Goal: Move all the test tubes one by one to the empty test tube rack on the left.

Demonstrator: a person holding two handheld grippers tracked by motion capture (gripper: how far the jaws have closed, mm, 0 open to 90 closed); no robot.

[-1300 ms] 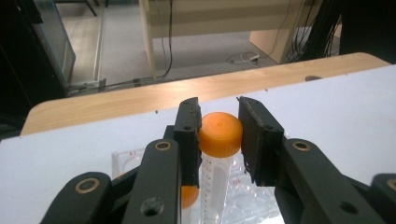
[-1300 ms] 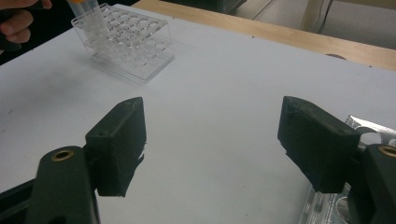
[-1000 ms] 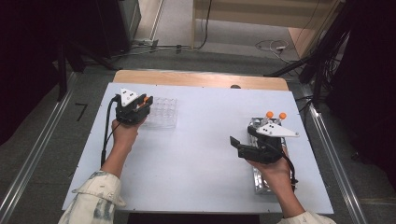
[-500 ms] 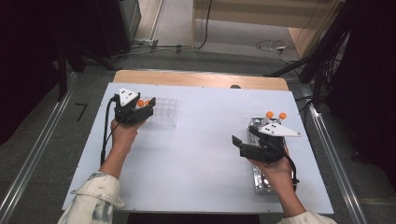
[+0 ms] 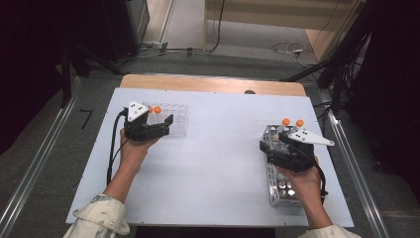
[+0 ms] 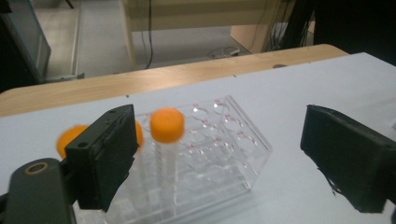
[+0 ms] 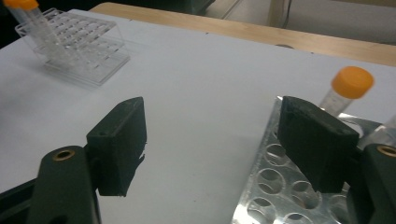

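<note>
A clear plastic tube rack [image 5: 174,120] stands at the table's left, with orange-capped tubes [image 5: 156,109] at its left end. My left gripper [image 5: 163,126] is level with them. In the left gripper view one capped tube [image 6: 166,126] stands in the clear rack [image 6: 233,140] between the jaws, close to the left one and touching neither. Those jaws have just been opening, so my left gripper [image 6: 224,154] is open. My right gripper [image 5: 270,148] hovers open over a metal rack [image 5: 277,191] at the right. Two orange-capped tubes [image 5: 286,121] stand at that rack's far end, and one tube [image 7: 351,83] rises behind the right jaw.
The white table top [image 5: 218,163] is bare between the two racks. A wooden strip [image 5: 213,84] runs along its far edge. Metal rails [image 5: 356,168] flank the table, and cables lie on the floor [image 5: 287,49] beyond it. The clear rack [image 7: 79,46] shows far off in the right gripper view.
The left gripper's jaws opened off the tube in the clear rack and the hand drew back slightly toward the person. The right hand shifted a little to the right over the metal rack.
</note>
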